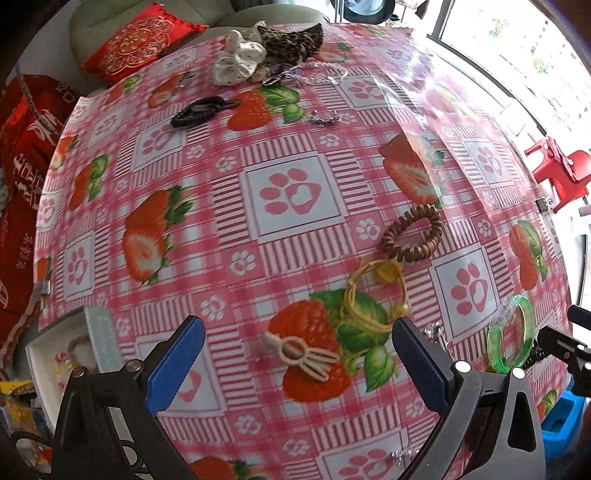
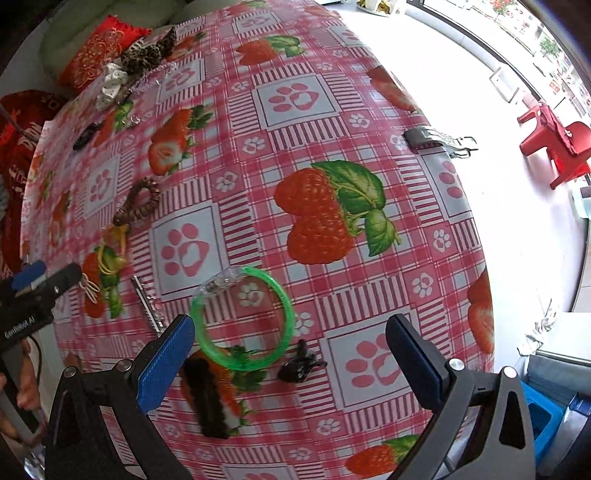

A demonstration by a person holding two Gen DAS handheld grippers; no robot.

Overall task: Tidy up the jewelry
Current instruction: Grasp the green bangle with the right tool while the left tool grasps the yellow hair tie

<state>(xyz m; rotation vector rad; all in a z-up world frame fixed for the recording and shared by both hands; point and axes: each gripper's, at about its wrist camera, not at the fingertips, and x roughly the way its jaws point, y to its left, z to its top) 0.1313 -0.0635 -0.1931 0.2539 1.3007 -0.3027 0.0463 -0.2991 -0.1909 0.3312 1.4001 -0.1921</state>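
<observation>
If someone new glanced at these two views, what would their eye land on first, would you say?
First, the loud pink strawberry-and-paw tablecloth filling both views. Then the bright green bangle lying flat between the open fingers of the right gripper, with a small black clip beside it. In the left view, a cream hair clip sits between the open left gripper fingers, with a yellow cord bracelet and brown spiral hair tie beyond.

the bench (image 1: 295, 206) wears a glossy pink checked cloth printed with strawberries and paw prints. at 11 o'clock a pale green sofa (image 1: 110, 26) carries a red embroidered cushion (image 1: 142, 40); red fabric (image 1: 26, 155) hangs at 9 o'clock. a bright window (image 1: 517, 48) runs from 1 to 3 o'clock, daylight glaring on the white floor (image 2: 480, 92). red plastic chairs (image 2: 557, 147) stand at 3 o'clock.
</observation>
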